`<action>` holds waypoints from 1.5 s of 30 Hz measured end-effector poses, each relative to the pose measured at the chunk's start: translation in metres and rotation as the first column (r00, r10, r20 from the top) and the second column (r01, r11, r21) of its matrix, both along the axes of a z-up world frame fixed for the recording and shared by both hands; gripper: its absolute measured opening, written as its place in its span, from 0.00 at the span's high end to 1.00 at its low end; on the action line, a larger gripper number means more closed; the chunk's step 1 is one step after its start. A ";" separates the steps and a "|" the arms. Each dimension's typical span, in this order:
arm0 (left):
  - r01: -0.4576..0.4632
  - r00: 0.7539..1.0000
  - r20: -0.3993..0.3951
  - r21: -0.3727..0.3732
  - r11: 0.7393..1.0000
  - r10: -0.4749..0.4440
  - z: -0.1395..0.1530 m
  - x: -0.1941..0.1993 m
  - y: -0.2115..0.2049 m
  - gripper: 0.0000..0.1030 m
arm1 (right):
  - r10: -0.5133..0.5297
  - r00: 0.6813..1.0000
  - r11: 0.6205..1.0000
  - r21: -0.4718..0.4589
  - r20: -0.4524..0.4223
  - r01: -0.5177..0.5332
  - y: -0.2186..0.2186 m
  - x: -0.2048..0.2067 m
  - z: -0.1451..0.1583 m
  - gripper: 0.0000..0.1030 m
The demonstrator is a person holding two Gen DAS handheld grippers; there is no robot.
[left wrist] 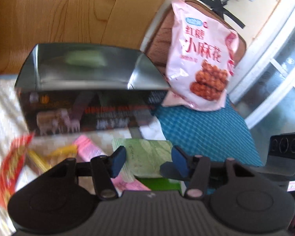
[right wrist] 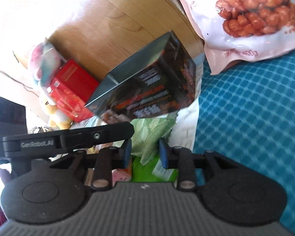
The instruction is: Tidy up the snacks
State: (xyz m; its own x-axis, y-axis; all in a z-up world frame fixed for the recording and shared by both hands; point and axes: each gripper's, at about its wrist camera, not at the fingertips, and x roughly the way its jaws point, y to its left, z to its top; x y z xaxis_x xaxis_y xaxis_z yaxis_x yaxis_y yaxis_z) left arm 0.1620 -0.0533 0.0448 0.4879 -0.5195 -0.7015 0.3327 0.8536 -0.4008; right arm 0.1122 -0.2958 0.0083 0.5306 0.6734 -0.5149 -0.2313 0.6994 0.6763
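A pale green snack packet [left wrist: 147,155] lies flat on a white cloth in front of a dark box [left wrist: 84,106] that is open at the top, with a silver inside. Another green packet [left wrist: 84,60] rests in the box. My left gripper [left wrist: 149,162] is open, its blue pads standing either side of the flat packet's near end. In the right wrist view the same packet [right wrist: 149,135] shows through the gap of my right gripper [right wrist: 145,153], which is open and narrower. One finger of the left gripper [right wrist: 72,137] reaches in from the left. The box [right wrist: 147,82] appears tilted there.
A big pink snack bag [left wrist: 200,59] leans at the back right on a brown cushion, over a blue mat [left wrist: 206,135]. Pink [left wrist: 88,149], yellow and red [left wrist: 11,167] wrappers lie at the left. A red box [right wrist: 72,92] and plush toy [right wrist: 45,63] sit beside the dark box.
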 end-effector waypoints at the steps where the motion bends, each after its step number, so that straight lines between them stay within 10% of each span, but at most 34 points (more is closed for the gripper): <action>1: 0.005 1.000 0.010 0.006 1.000 -0.005 0.000 -0.011 -0.003 0.50 | 0.010 1.000 1.000 -0.018 0.011 -0.010 0.001 -0.009 0.002 0.67; 10: 0.030 0.997 0.073 -0.006 1.000 -0.029 0.000 -0.110 0.031 0.39 | 0.138 0.986 0.978 -0.169 0.095 -0.120 0.042 -0.083 0.008 0.69; 16: -0.041 0.991 0.123 -0.060 0.997 0.049 0.003 -0.156 0.100 0.35 | 0.022 0.980 0.965 -0.260 0.197 0.030 0.030 -0.104 0.019 0.63; 21: -0.243 0.966 0.070 -0.100 0.965 0.250 -0.004 -0.151 0.158 0.35 | 0.068 0.966 0.975 -0.221 0.251 -0.011 0.044 -0.100 0.031 0.63; 29: -0.335 0.942 -0.049 -0.218 0.917 0.332 -0.025 -0.120 0.184 0.38 | 0.283 0.908 0.926 -0.335 0.310 -0.174 0.140 -0.066 0.032 0.62; 32: -0.320 0.947 -0.051 -0.218 0.922 0.317 -0.030 -0.118 0.182 0.39 | 0.327 0.852 0.837 -0.544 0.410 -0.059 0.157 -0.069 0.026 0.49; 37: -0.323 0.945 -0.027 -0.225 0.919 0.326 -0.030 -0.125 0.194 0.39 | 0.185 0.855 0.832 -0.540 0.484 0.125 0.131 -0.069 0.044 0.43; 41: -0.324 0.945 -0.049 -0.250 0.913 0.322 -0.035 -0.119 0.197 0.39 | 0.303 0.832 0.881 -0.469 0.465 -0.059 0.139 -0.093 0.050 0.43; 45: -0.297 0.954 -0.043 -0.250 0.922 0.296 -0.034 -0.117 0.189 0.40 | 0.458 0.780 0.796 -0.588 0.426 -0.145 0.185 -0.095 0.034 0.43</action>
